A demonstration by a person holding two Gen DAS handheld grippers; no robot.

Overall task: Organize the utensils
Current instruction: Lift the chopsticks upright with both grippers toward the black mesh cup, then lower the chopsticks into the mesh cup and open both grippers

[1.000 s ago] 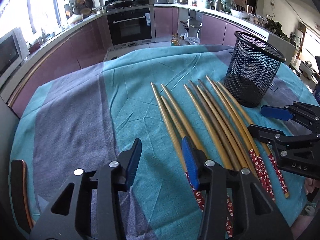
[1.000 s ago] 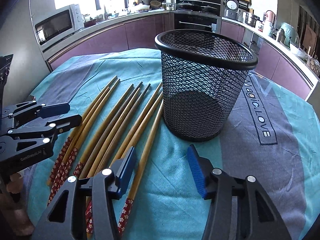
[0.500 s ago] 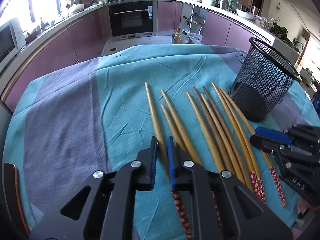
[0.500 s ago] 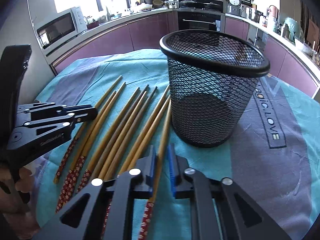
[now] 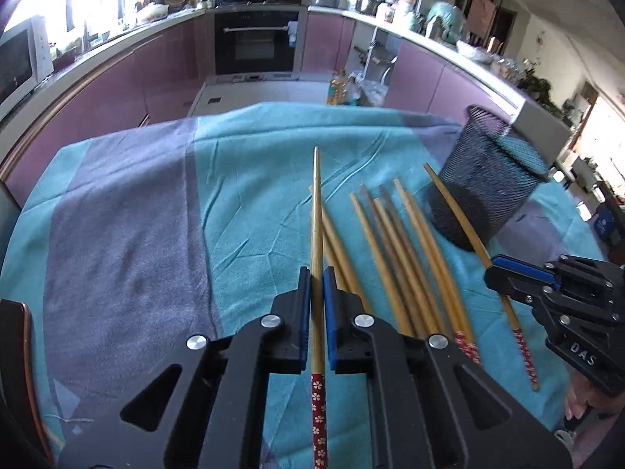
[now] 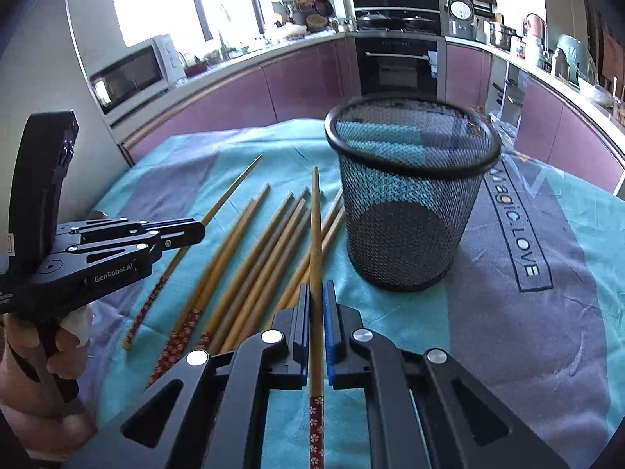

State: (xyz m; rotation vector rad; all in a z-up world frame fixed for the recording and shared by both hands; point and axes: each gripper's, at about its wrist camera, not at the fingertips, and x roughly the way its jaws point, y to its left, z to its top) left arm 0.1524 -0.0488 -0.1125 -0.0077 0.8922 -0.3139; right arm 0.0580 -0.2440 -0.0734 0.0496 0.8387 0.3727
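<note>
With the left tongs [image 5: 317,273] and right tongs [image 6: 316,287] each closed on one bamboo chopstick with a red floral handle [image 5: 317,215], the black mesh cup [image 6: 410,211] at 1 o'clock appears empty, and the remaining chopsticks [image 6: 250,258] lie on the teal-clothed worktop [image 5: 242,203], so nothing is stowed yet.

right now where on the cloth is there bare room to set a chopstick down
Bare cloth: the grey stripe left of the chopstick row, and the printed grey band right of the mesh basket. Crowded between row and basket.
</note>
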